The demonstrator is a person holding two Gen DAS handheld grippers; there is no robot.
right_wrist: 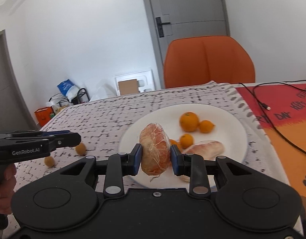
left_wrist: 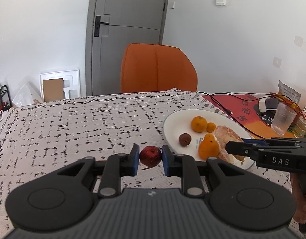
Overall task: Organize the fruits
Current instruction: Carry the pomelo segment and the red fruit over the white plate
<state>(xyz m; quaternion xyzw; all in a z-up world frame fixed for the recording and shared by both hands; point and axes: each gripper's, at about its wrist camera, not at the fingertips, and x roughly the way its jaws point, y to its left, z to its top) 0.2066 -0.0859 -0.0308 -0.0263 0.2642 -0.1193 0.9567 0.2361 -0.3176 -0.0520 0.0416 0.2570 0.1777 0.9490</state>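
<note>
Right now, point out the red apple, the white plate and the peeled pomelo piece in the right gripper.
red apple (left_wrist: 150, 156): left wrist view, middle of its skin.
white plate (right_wrist: 228, 119): right wrist view, bare far surface.
peeled pomelo piece (right_wrist: 155, 149): right wrist view, its front face.

An orange padded chair (left_wrist: 158, 67) stands behind the table, before a grey door (left_wrist: 127, 20). A ribbed clear glass (left_wrist: 283, 118) and black cable (right_wrist: 276, 127) rest on the red-orange mat (right_wrist: 288, 119).

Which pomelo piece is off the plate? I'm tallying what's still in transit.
The pomelo piece clamped upright in the right gripper, above the plate. The other segment lies flat on it.
</note>
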